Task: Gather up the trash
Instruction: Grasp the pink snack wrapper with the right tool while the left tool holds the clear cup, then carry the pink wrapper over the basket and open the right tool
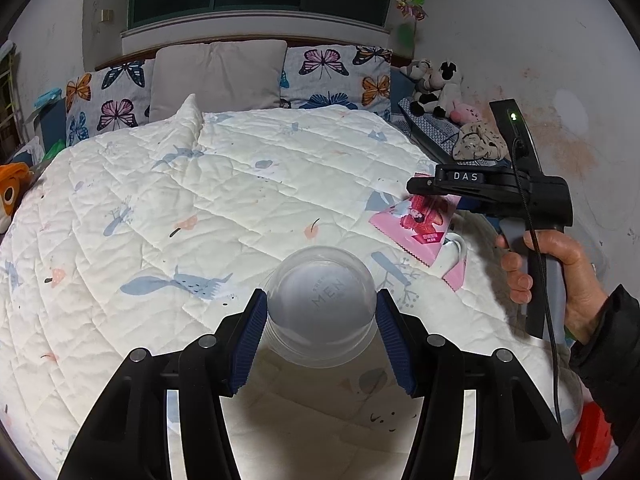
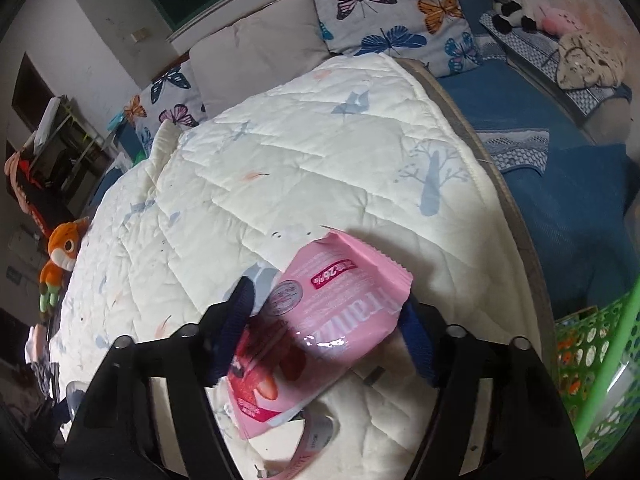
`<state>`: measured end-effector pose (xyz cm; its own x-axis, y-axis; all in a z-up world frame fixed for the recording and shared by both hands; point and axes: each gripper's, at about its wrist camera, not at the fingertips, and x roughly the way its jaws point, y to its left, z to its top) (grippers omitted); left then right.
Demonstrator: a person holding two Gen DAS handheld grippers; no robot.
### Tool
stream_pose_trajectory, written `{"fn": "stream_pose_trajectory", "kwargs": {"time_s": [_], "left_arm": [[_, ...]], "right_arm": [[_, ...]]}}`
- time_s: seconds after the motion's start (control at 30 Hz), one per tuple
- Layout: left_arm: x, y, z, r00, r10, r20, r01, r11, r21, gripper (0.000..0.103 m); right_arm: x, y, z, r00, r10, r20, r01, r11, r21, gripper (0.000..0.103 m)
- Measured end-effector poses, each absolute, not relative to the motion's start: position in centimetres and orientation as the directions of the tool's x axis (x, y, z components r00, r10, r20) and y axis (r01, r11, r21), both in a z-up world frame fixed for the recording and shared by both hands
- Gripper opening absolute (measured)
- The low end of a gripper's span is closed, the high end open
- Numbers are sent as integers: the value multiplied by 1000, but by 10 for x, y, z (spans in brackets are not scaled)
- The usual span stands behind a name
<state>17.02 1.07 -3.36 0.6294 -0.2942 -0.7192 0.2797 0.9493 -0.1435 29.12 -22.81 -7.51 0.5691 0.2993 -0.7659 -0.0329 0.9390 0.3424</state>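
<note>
Spread over the bed (image 1: 472,128): a quilt (image 1: 240,184), pillows (image 1: 218,74) behind it along the headboard. Right of those pillows — plush toys (image 1: 434,84). On the quilt's right edge, a snack wrapper (image 1: 416,222); left of it, nearer — a plastic cup (image 1: 322,304). Beside the bed, right of the wrapper: a basket (image 2: 592,344).

Pink wrapper (image 2: 332,320) between claw (image 2: 326,330) pads

A white quilt (image 1: 224,200) printed with blue trees and foxes covers the bed. At the head edge, a plain grey pillow (image 1: 218,76) stands between two butterfly-print pillows (image 1: 338,76). Plush toys (image 1: 434,88) sit at the far right corner, and an orange plush (image 2: 60,256) lies at the left edge.
</note>
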Motion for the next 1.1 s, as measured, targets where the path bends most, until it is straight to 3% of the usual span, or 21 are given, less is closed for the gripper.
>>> {"fn": "stream_pose_trajectory", "kwargs": {"time_s": [0.13,0.3,0.7,1.1], "left_arm": [[171,11,-33,630,-296,-719,279,949,-146,54],[166,6,-30,635,-301,-712,288,947,-144,54],[147,-23,-9,648,-342,-680,347,928,-137,54],[135,-92,6,606,-434,-667,470,871,-140,54]], "right_arm": [[282,-226,-67,591,289,-753,-59,946,317,51],[263,-230,-53,627,294,-721,-82,946,315,44],[195,-258,-6,699,284,-656,-116,951,288,43],[126,-334,9,733,164,-660,-4,971,237,43]]}}
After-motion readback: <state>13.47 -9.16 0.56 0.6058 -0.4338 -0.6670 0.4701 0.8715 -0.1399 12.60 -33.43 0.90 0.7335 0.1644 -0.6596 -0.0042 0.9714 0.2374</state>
